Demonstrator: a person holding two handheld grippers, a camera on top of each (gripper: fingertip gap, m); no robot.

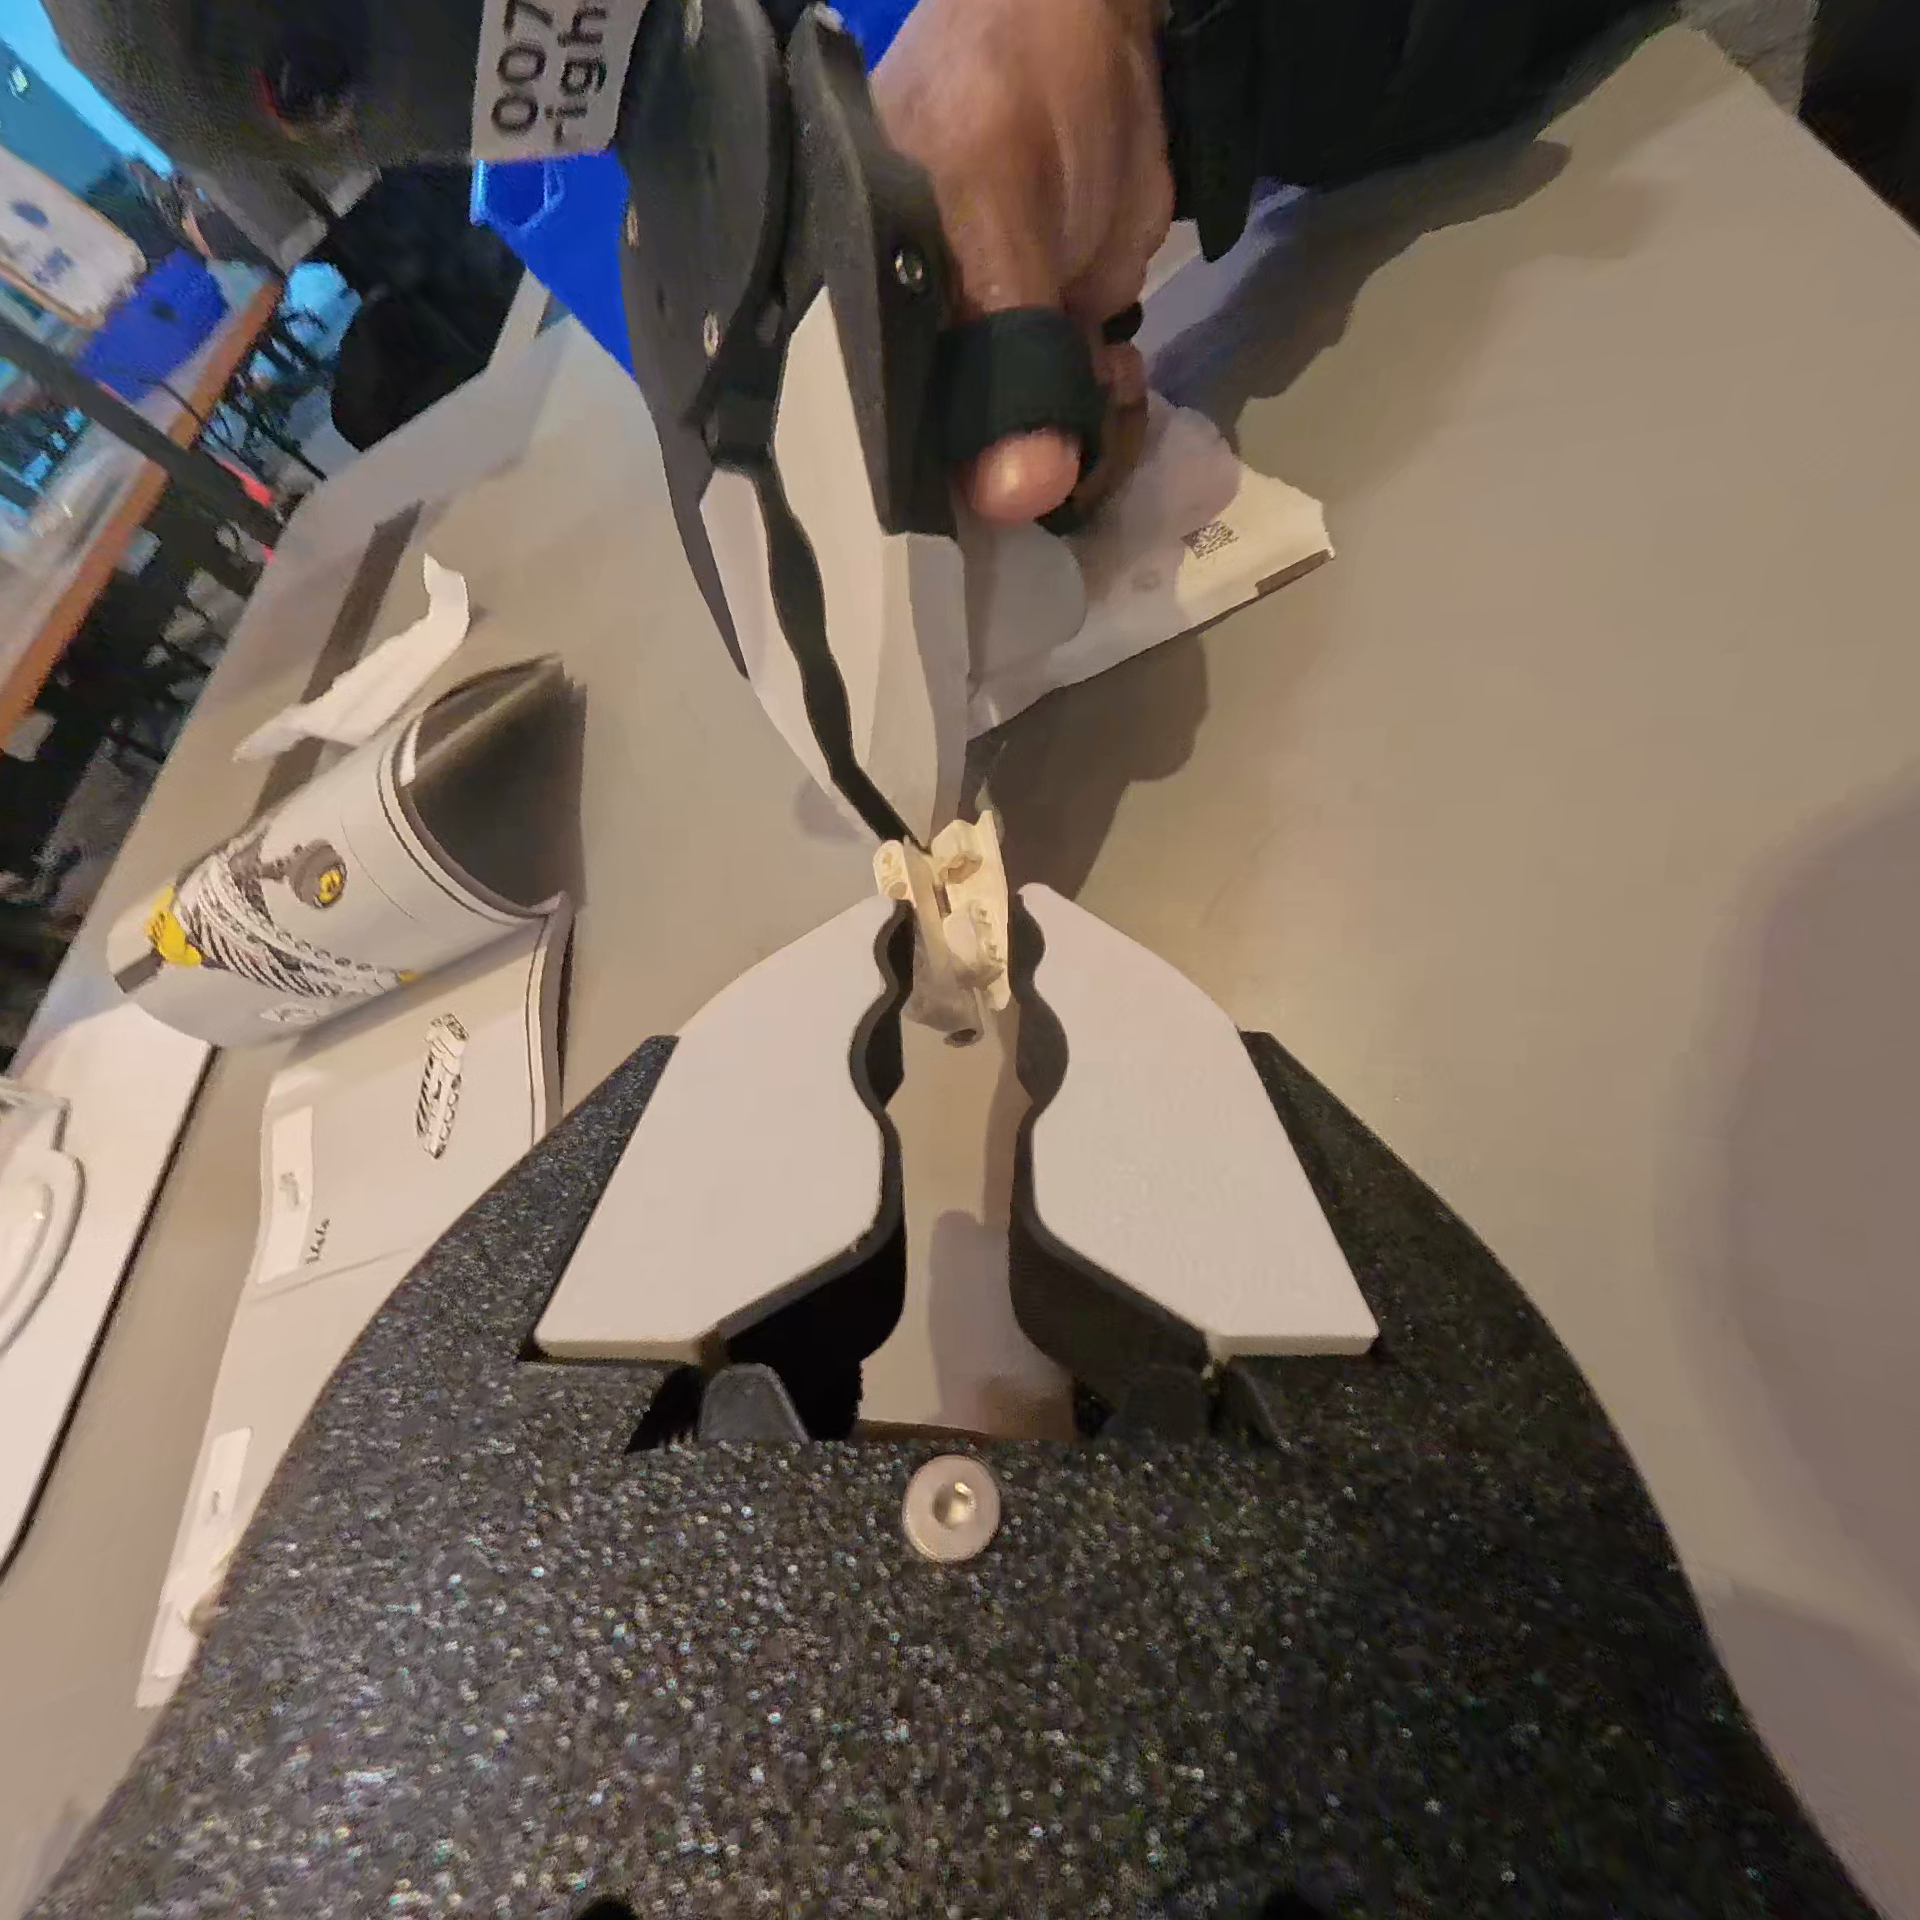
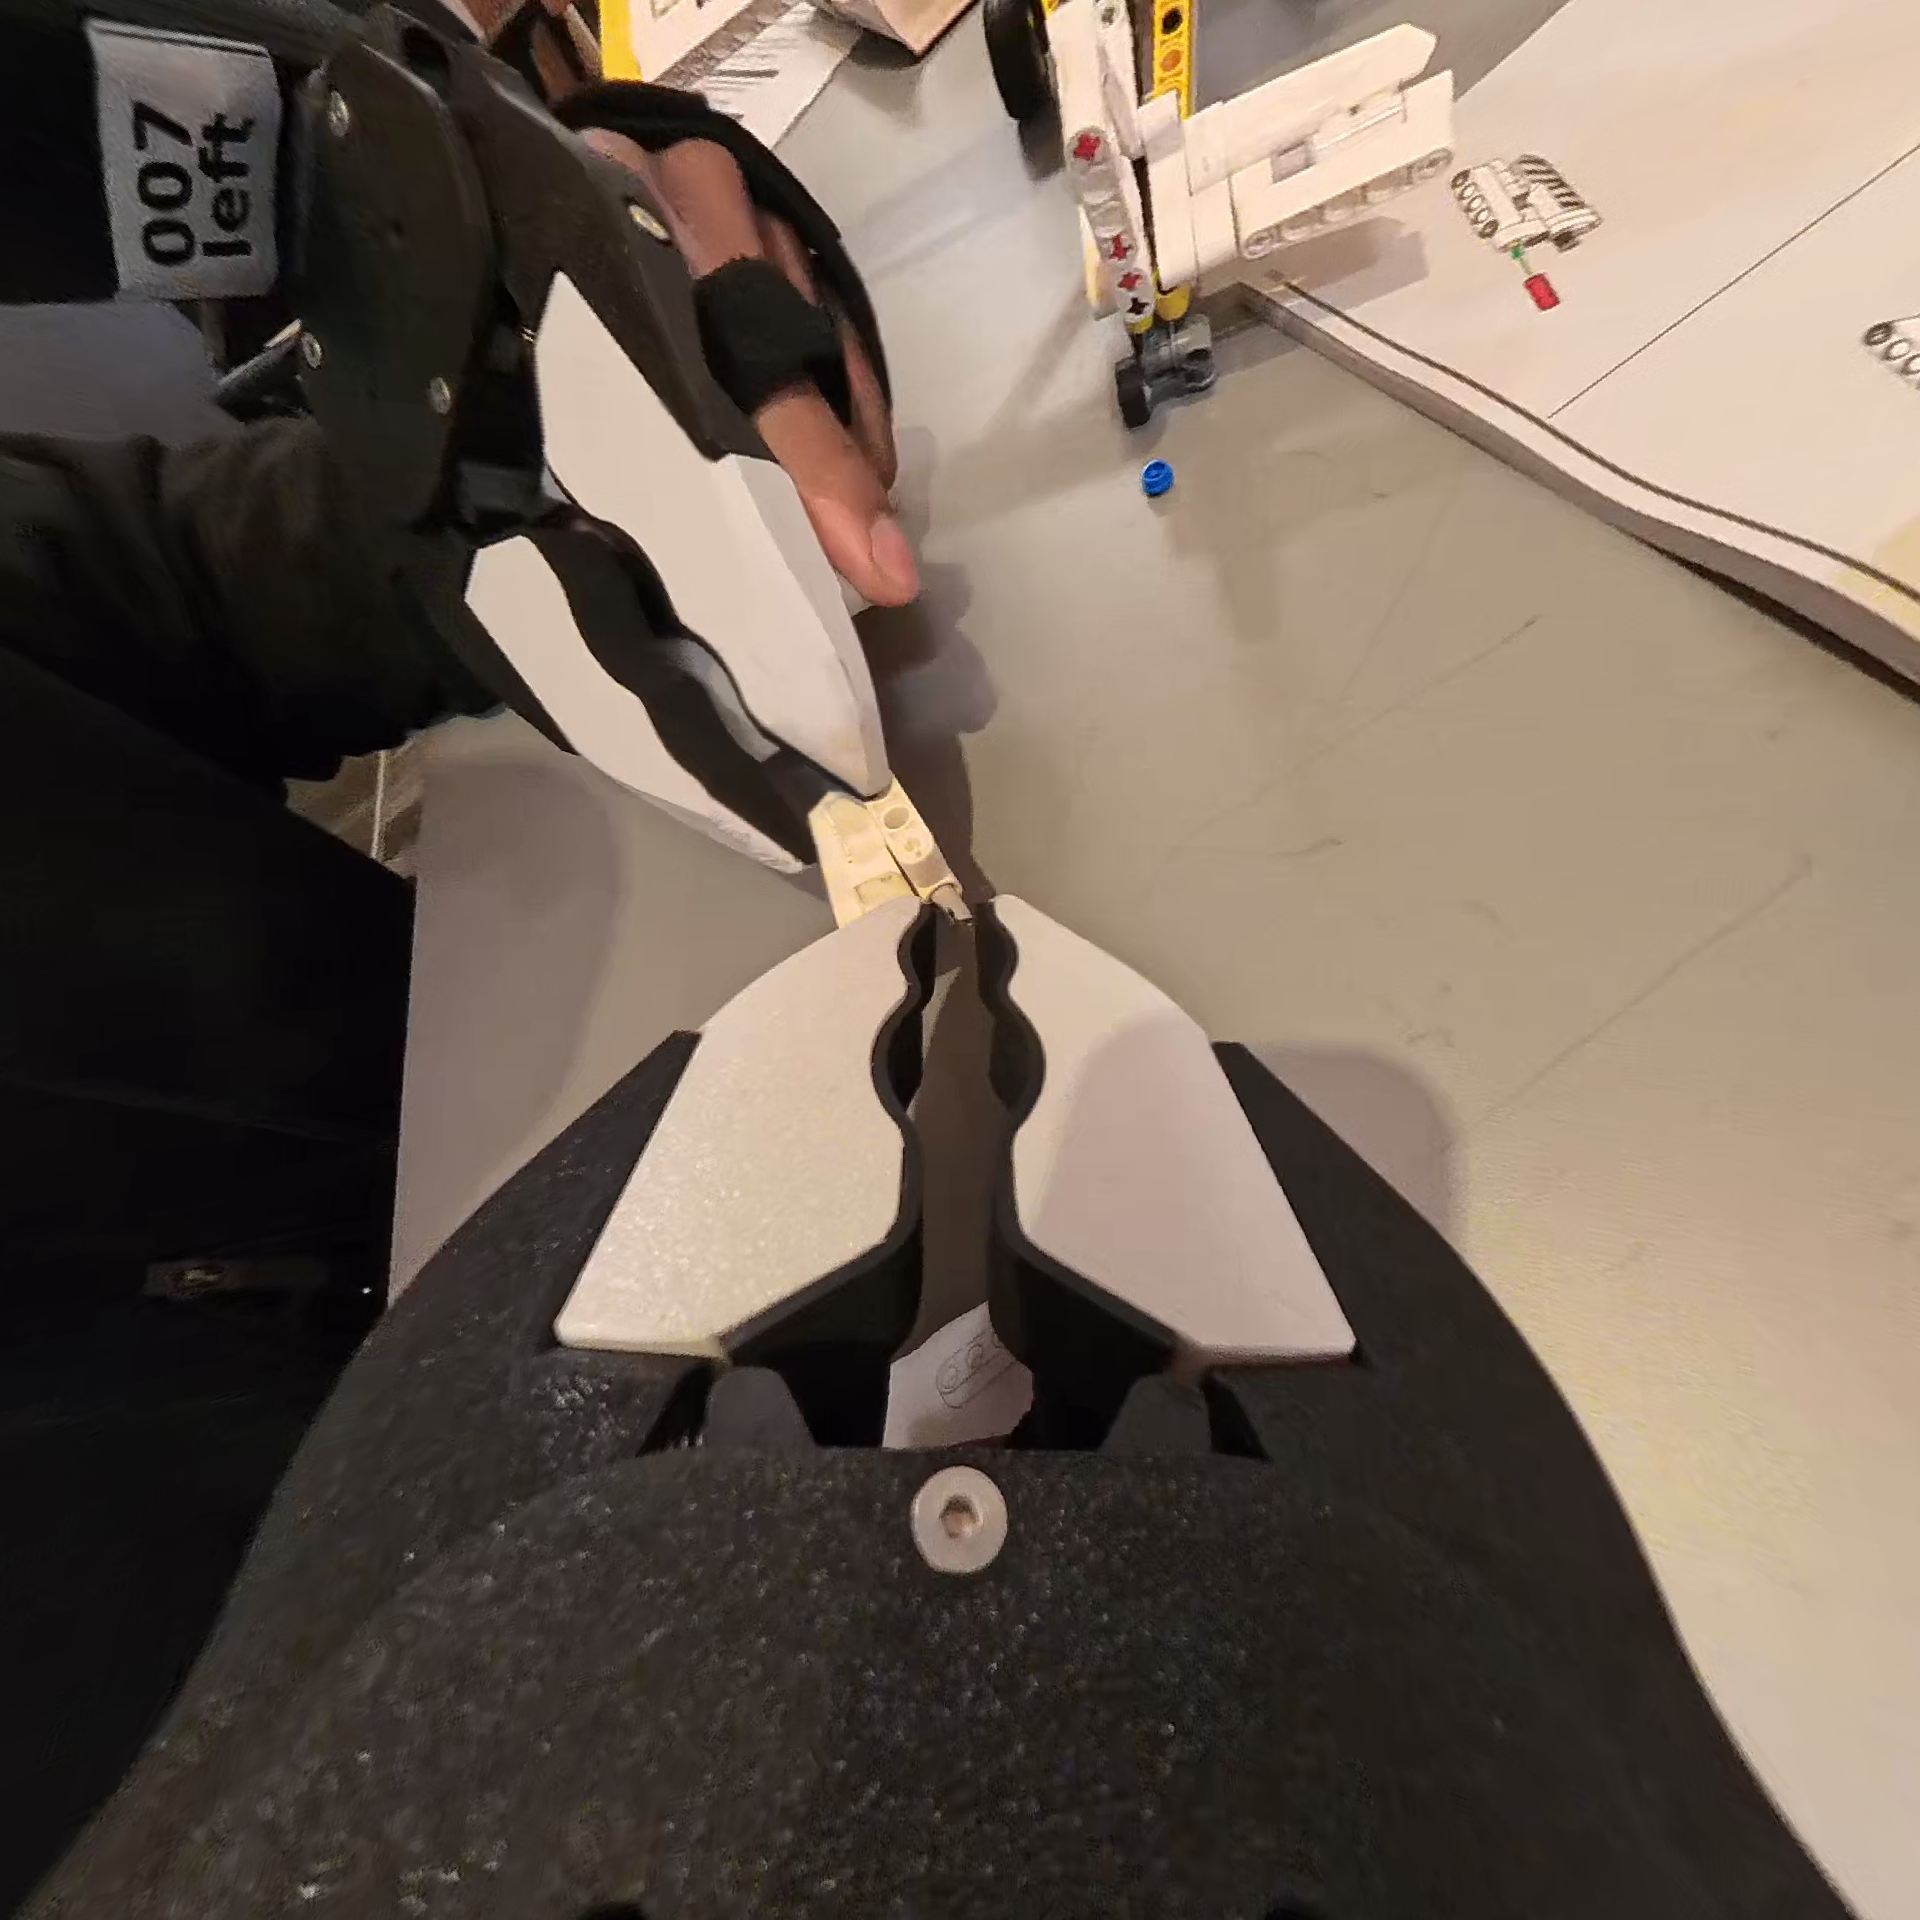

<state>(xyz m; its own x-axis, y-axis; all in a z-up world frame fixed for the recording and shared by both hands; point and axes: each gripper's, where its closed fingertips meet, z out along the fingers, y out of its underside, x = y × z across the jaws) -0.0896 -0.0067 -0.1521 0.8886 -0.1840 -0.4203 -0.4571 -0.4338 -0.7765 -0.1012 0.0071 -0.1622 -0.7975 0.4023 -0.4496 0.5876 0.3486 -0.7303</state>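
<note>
Left gripper (image 1: 961,914): clenched on a small cream-white plastic brick assembly (image 1: 951,914), both pads pressed to its sides, held clear of the grey table (image 1: 1507,831). Right gripper (image 2: 961,914): its tips pinch a thin peg end (image 2: 951,896) projecting from the near end of the same assembly. The two tools meet tip to tip over open table.

Left wrist view, left to right: one curled instruction booklet (image 1: 343,862) at the left edge, one crumpled white paper scrap (image 1: 353,675) just beyond it, then the held piece at centre, and one torn white packet (image 1: 1174,582) lying far right under the person's hand (image 1: 1039,239).

Right wrist view: one person's hand (image 2: 821,436) on the left tool, one white and yellow brick model (image 2: 1195,177) at the far side, one loose blue round stud (image 2: 1156,479) near it, one open instruction page (image 2: 1662,343) on the right.

Handling, judged: the assembly looks light, rigid and smooth, liable to slip or twist under a narrow pinch; joints may pop apart if levered. Best held across its flat broad faces, as the left tool does.
</note>
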